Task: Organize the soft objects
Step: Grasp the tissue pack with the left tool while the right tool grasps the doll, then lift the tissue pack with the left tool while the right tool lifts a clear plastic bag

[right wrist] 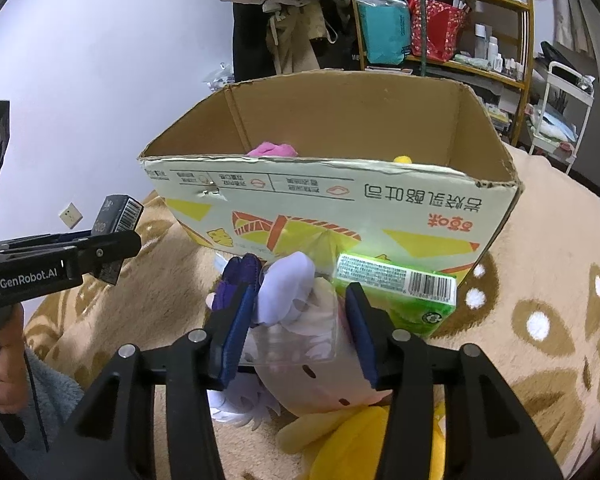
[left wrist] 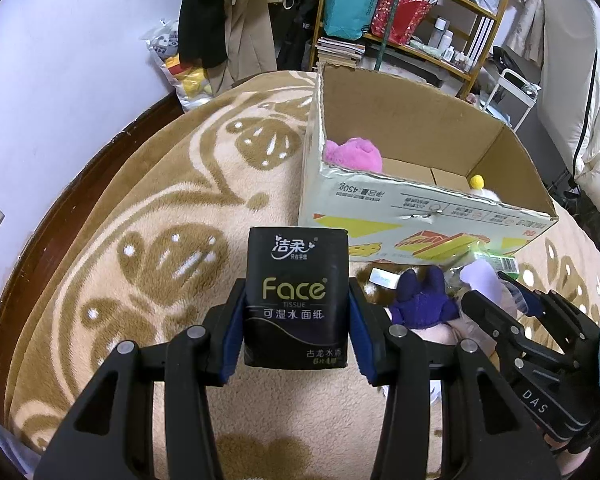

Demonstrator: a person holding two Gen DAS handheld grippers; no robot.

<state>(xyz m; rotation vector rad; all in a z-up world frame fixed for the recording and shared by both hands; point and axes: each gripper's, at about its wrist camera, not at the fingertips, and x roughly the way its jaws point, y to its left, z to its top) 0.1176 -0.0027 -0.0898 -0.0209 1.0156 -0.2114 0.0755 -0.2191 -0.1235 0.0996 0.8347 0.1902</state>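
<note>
The black tissue pack (left wrist: 297,300) is clamped upright between the blue pads of the left gripper (left wrist: 298,322), held above the tan patterned blanket (left wrist: 148,240). Its front reads "Face TISSUE" under a white Chinese brand mark, with more Chinese lines lower down. From the right wrist view the same pack shows a barcode on its end, and the left gripper's side bears "GenRobot.AI". The right gripper (right wrist: 298,324), marked "DAS" in the left wrist view, has its jaws partly open around a pale plush doll (right wrist: 296,320) with lavender hair and a purple cap; whether the pads press on it I cannot tell. A clear plastic tag lies over the doll. Just right of it a green tissue pack (right wrist: 400,292) with a barcode leans against the cardboard box (right wrist: 340,208), whose printed Chinese writing is upside down, with "450g" readable. Inside the box sit a pink plush (left wrist: 354,154) and a yellow pompom (left wrist: 476,181). A yellow plush (right wrist: 360,436) lies below the doll. A shelf (left wrist: 420,12) behind holds a box marked "40".
</note>
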